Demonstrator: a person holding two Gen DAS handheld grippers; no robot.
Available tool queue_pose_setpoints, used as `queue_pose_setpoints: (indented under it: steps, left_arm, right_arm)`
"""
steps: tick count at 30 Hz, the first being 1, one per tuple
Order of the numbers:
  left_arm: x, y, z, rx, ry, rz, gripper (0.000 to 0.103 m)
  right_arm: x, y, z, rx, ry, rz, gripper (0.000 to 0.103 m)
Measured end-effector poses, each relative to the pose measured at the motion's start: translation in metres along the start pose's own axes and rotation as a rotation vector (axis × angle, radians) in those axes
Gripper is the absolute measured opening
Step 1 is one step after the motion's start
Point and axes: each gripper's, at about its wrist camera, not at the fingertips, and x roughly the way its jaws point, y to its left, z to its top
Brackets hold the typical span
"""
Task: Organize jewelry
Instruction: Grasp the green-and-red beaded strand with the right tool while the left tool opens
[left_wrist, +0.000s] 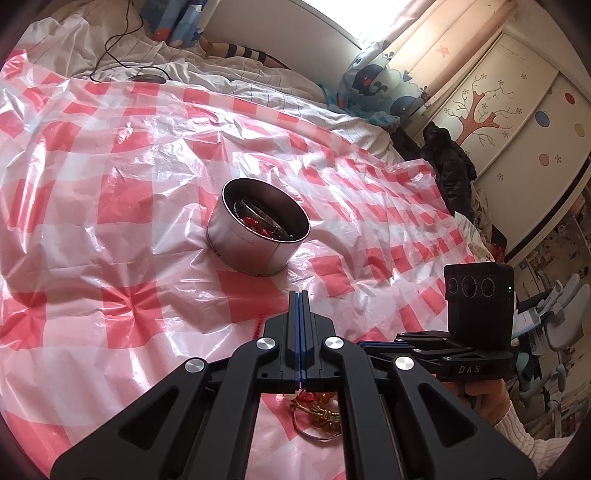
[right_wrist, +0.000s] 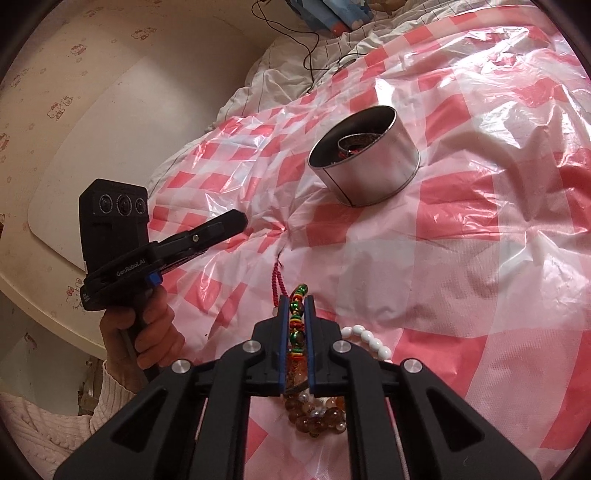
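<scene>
- We see a round metal tin (left_wrist: 258, 236) standing upright on the pink-and-white checked plastic sheet (left_wrist: 110, 166) that covers the bed; in the right wrist view the same tin (right_wrist: 369, 166) sits well ahead of the fingers.
- Inside the tin we make out a bangle-like ring and some red pieces, though we cannot name them more closely.
- Our left hand-held gripper (left_wrist: 299, 295) has its two blue-edged fingers pressed flat together, clenched with nothing visible between them; from the right wrist view it (right_wrist: 240, 221) hangs above the sheet, to the left of the tin.
- Our right hand-held gripper (right_wrist: 295, 299) is closed around a beaded strand (right_wrist: 297, 325) with green, red and yellow beads, which runs lengthwise between the fingers and pokes out past the tips.
- A red braided cord (right_wrist: 277, 280) lies on the sheet just left of those fingertips.
- Under the right hand-held gripper sits a cluster of amber beads (right_wrist: 314, 417), and a white bead bracelet (right_wrist: 369, 339) lies just to its right.
- In the left wrist view, amber beads with gold cord and a thin ring (left_wrist: 317, 413) lie on the sheet beneath the left tool's frame.
- The right tool's camera housing (left_wrist: 476, 295) shows at the right edge of the left wrist view.
</scene>
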Motion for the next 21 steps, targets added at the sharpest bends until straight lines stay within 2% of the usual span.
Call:
queue_pose_setpoints:
  steps: [3, 6, 9, 12, 14, 17, 21]
  left_arm:
    - [0.001, -0.001, 0.000, 0.003, 0.007, 0.006, 0.000]
    - [0.018, 0.005, -0.006, -0.012, 0.106, 0.024, 0.000]
    - [0.035, 0.004, -0.015, -0.023, 0.212, 0.000, 0.002]
    - [0.039, 0.003, -0.020, -0.023, 0.248, 0.038, 0.014]
    - [0.033, 0.010, -0.019, -0.062, 0.240, 0.063, 0.031]
    - [0.029, 0.020, -0.019, -0.114, 0.249, 0.065, 0.045]
    - [0.044, 0.014, -0.021, -0.101, 0.276, 0.065, 0.045]
  right_arm:
    - [-0.003, -0.002, 0.001, 0.006, -0.012, -0.006, 0.009]
    - [-0.001, -0.004, 0.000, 0.008, 0.000, -0.021, 0.009]
    - [0.002, -0.003, 0.000, 0.003, 0.009, -0.031, 0.009]
    - [0.002, -0.004, -0.001, 0.006, 0.011, -0.035, 0.009]
    - [0.002, -0.004, -0.001, 0.008, 0.012, -0.039, 0.009]
    - [0.002, -0.005, -0.001, 0.009, 0.015, -0.043, 0.009]
    - [0.003, -0.003, -0.001, 0.003, 0.019, -0.039, 0.009]
